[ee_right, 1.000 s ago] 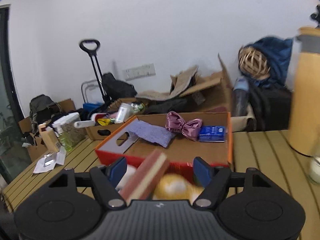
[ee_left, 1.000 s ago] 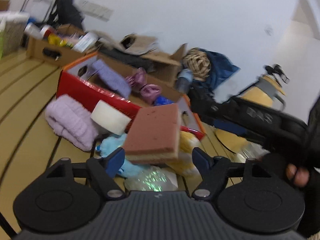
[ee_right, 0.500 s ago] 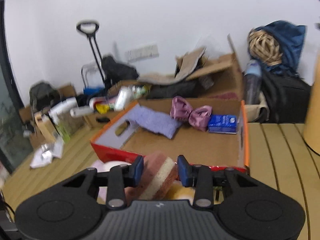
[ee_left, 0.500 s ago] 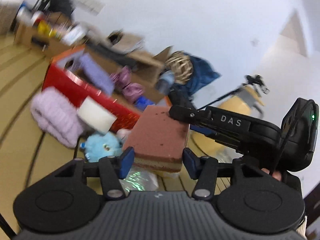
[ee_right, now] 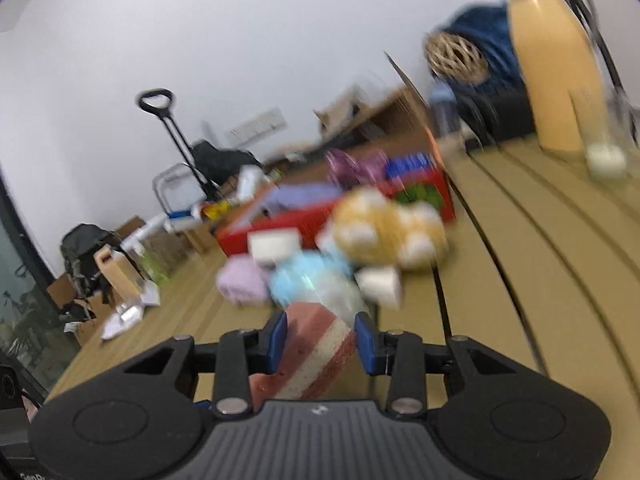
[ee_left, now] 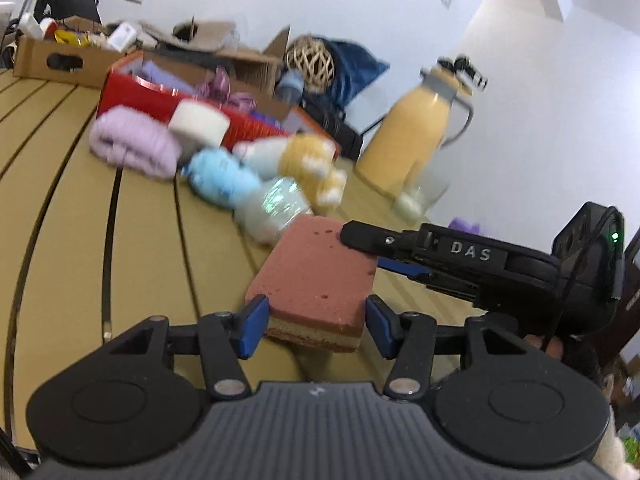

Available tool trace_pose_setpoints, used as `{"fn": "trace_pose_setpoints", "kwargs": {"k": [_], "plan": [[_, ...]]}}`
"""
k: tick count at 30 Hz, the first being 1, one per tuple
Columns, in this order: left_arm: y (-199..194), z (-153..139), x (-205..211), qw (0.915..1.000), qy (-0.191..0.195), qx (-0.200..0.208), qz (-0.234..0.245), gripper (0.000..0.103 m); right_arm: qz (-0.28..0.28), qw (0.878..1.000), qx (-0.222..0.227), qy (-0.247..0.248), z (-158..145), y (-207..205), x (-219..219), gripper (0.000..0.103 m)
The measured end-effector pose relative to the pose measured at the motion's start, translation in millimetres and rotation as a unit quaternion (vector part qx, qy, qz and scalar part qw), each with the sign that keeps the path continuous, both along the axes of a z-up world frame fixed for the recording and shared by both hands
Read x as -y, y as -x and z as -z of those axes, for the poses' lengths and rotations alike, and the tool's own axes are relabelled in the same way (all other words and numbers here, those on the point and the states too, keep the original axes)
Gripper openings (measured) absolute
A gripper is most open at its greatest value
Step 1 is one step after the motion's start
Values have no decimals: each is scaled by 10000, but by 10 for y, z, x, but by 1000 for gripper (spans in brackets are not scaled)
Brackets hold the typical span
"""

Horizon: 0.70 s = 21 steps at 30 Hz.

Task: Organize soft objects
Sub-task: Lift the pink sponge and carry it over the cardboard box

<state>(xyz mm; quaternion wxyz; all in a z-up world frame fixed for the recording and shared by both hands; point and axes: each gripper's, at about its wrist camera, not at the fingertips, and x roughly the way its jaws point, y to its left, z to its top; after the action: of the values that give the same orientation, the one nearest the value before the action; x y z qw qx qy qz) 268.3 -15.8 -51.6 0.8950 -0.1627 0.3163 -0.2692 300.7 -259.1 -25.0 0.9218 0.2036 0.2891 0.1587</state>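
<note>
Two grippers, our left gripper and right gripper, both clench one layered pink sponge just above the slatted table, near the plush toys.

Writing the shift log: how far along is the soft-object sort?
Done: a purple cloth and bow lie in the red box. In hand: the sponge, gripped by both the left gripper and right gripper. Left: the towel, plush toys and foam roll beside the box.
</note>
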Motion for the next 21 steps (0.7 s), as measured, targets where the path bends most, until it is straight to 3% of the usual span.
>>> {"fn": "trace_pose_setpoints", "kwargs": {"k": [3,6,10,13,15,21], "plan": [[43,54,-42,9997,-207,103,12,55,200,9996,-84,-196,186,113,32,36],[124,84,-178,9986,-395,162,-327,56,341,9989,-245,-214,288,234,37,35],[165,71,-443,9984,146,-63,-545,60,89,9997,-161,-190,248,487,24,36],[95,31,-407,9979,330,-96,-555,61,295,9995,-73,-83,208,481,81,36],[-12,16,-292,9981,366,-163,-458,60,358,9987,-304,-177,249,378,115,36],[-172,89,-93,9978,338,-396,-407,43,206,9969,-487,-584,346,327,92,36]]}}
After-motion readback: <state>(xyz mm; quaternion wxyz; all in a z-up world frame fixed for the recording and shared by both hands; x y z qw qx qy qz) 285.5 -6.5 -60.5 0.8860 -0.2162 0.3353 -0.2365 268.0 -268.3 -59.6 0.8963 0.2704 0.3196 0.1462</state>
